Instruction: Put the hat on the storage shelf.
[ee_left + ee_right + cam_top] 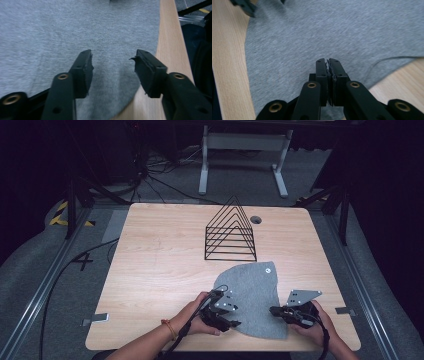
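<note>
On the left, the left gripper (pixel 113 66) stands released over the grey felt mat (pixel 252 292) near the table's (pixel 155 270) front edge. On the right, the right gripper (pixel 328 62) is clenched; whether it pinches the mat I cannot tell. The high view adds bare wood and a black wire rack (pixel 231 232) beyond.

Both matte-black two-jaw grippers, the left gripper (pixel 231 324) and right gripper (pixel 274 310), carried brass-ringed screw holes, grey three-cornered plates and black cables; the left wrist wore an orange band (pixel 168 327).
</note>
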`<state>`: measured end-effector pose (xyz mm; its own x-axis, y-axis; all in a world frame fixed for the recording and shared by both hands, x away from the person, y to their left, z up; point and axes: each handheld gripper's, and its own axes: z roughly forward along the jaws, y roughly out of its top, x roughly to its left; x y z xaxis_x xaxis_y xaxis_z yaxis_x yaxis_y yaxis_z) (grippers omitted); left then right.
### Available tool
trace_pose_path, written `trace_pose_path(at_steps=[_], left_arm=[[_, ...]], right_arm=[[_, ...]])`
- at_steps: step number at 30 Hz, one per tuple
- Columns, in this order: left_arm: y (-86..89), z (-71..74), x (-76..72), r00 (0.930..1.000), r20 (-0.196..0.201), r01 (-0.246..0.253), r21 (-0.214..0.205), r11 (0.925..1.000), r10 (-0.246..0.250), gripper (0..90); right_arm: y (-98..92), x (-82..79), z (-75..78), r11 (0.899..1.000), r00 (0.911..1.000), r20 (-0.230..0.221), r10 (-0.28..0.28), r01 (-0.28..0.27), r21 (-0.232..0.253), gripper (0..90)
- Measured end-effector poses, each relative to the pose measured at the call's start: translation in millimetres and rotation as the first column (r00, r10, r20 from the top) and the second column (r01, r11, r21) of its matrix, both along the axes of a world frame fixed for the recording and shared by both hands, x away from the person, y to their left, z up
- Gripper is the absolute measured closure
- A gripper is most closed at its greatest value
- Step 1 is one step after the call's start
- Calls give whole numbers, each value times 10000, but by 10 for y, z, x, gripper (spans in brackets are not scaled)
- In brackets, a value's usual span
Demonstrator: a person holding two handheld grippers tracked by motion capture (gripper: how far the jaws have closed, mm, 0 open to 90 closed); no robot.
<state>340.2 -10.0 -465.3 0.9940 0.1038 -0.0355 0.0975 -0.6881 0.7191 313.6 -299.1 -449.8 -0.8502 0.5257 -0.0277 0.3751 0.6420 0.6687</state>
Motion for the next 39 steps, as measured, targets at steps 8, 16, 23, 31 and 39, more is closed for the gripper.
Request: trace_pose_path(at_steps=[8,16,23,31,39], left_arm=[[92,-13,58,9988,182,-456,343,9984,450,573],[435,13,202,9893,224,-1451,675,9871,1439,556],[652,15,412,9715,371,-2362,714,9691,2341,503],[508,123,206,9805,354,-1940,206,9808,1932,455],[92,83,-66,9986,59,-523,16,9986,523,455]], right_arm=[[99,-65,-47,9997,9995,-203,227,-227,-1,887],[404,-188,-54,9976,9963,-513,694,-690,100,876],[584,-96,75,9949,9949,-118,1002,-1001,123,849],[192,577,307,9954,9875,1283,-919,947,-158,861],[-49,1008,120,9721,9721,1004,-2119,2203,-805,868]])
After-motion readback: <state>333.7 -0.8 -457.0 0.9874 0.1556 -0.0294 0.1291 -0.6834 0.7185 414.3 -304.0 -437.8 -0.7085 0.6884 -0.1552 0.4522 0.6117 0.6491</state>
